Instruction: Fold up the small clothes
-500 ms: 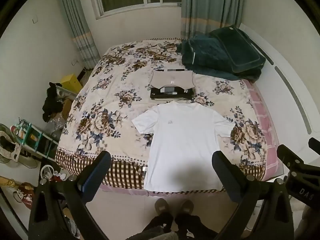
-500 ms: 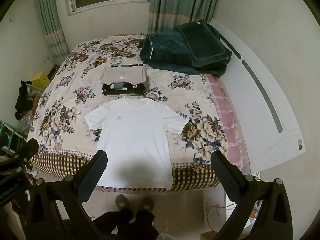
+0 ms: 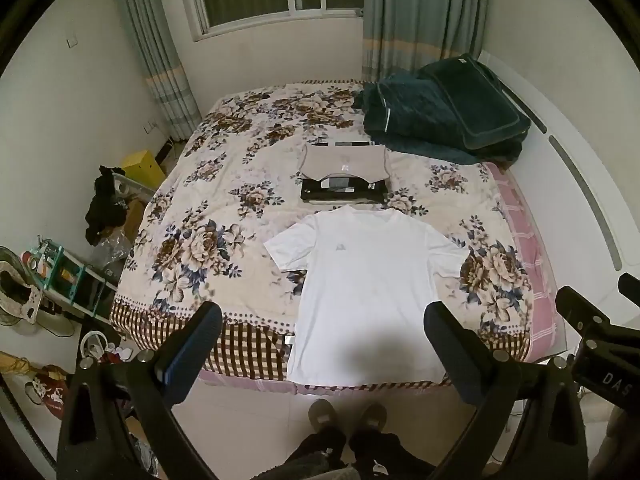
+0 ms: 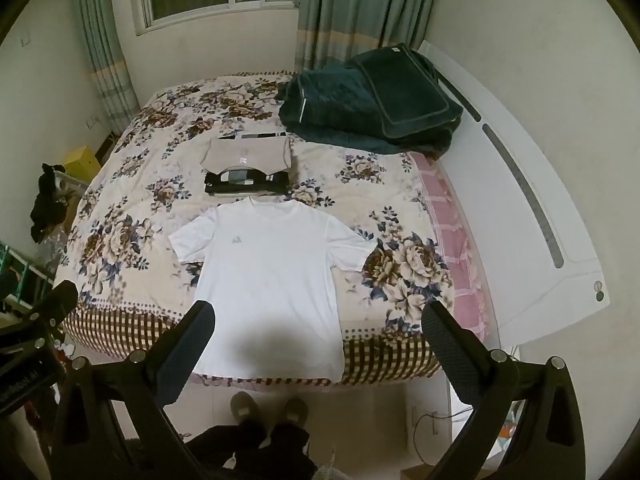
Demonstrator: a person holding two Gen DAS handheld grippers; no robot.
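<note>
A white T-shirt lies flat and unfolded on the near part of the floral bed, its hem at the near edge; it also shows in the right wrist view. Beyond its collar sit a folded black garment and a folded beige garment. My left gripper is open and empty, held high above the near bed edge. My right gripper is open and empty at a like height. Part of the right gripper shows at the left wrist view's right edge.
A dark green quilt and cushion are piled at the bed's far right by the white headboard. Shelves and clutter stand left of the bed. The person's shoes are on the floor at the bed's near edge.
</note>
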